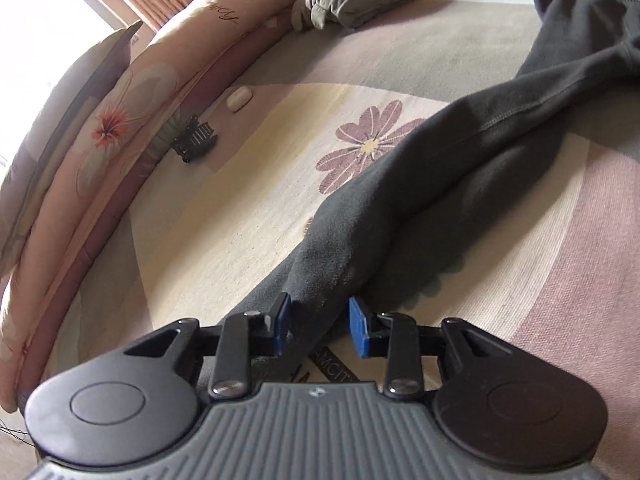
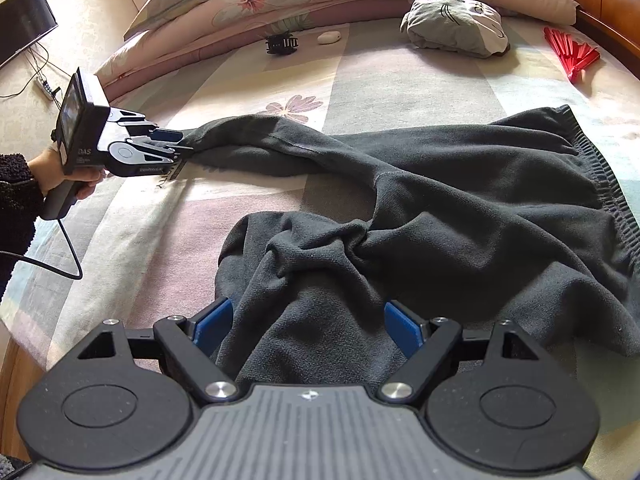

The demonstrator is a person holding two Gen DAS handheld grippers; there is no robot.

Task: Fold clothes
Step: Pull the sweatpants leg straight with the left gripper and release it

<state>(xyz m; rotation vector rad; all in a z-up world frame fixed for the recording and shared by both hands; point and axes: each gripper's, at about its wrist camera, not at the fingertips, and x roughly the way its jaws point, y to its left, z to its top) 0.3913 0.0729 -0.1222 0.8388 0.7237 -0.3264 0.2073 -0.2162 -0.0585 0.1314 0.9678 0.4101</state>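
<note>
Dark grey sweatpants (image 2: 460, 200) lie spread across the patterned bed (image 2: 380, 76), waistband to the right, one leg stretched out to the left and the other bunched into twists in front of me. My left gripper (image 1: 320, 322) sits at the cuff end of the stretched leg (image 1: 420, 184), its blue pads part-way open with the cloth running between them; I judge they are not pressing it. My right gripper (image 2: 308, 328) hangs wide open over the rumpled leg (image 2: 320, 264), holding nothing.

The step, as I read it, is getting both legs straight before any fold. To do it well I would seat the left pads squarely over the cuff so both layers are caught, then take the bunched leg by its hem, not by a ridge of the twist. A hair clip (image 2: 282, 45) and a grey cushion (image 2: 456, 24) lie well clear, near the pillows.
</note>
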